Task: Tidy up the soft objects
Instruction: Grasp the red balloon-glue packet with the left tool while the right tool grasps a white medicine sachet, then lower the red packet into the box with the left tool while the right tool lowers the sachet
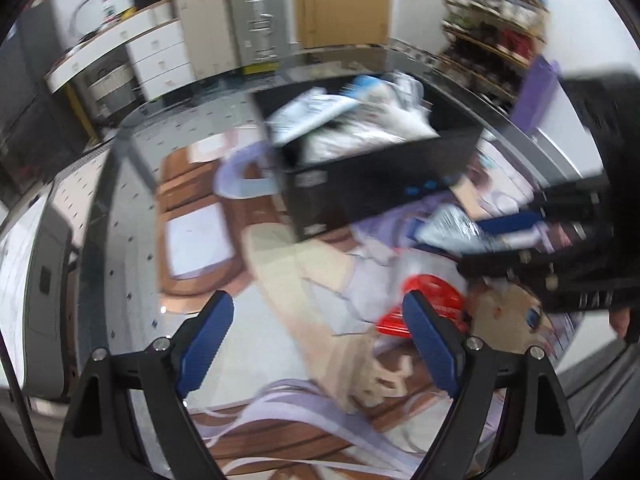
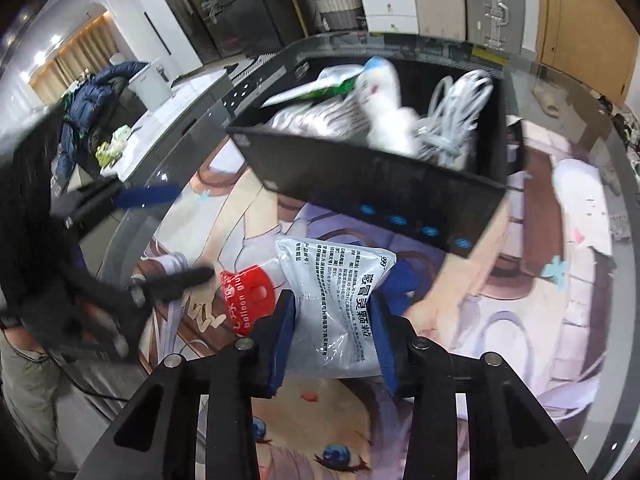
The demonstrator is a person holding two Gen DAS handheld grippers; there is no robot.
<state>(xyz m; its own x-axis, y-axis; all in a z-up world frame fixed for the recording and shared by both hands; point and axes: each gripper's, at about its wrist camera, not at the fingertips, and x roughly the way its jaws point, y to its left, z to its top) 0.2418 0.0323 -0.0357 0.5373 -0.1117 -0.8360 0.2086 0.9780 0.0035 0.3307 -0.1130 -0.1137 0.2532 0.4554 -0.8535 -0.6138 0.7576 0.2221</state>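
Note:
A clear plastic packet with black print [image 2: 336,300] is pinched between the blue pads of my right gripper [image 2: 334,332], held just above the printed mat. It also shows in the left wrist view [image 1: 452,228], with my right gripper [image 1: 560,256] at the right edge. A red balloon-pump packet [image 2: 250,294] lies on the mat beside it and shows in the left wrist view [image 1: 428,300] behind my right fingertip. My left gripper [image 1: 320,344] is open and empty over the mat, and shows blurred at the left [image 2: 152,236]. A black bin [image 2: 380,176] [image 1: 380,184] holds white soft packs and cables.
The printed mat [image 2: 540,300] covers a glass table [image 1: 120,220]. White drawers [image 1: 160,56], suitcases [image 1: 256,24] and a cluttered shelf [image 1: 492,28] stand beyond. A dark blue jacket [image 2: 92,92] lies on a counter at the left.

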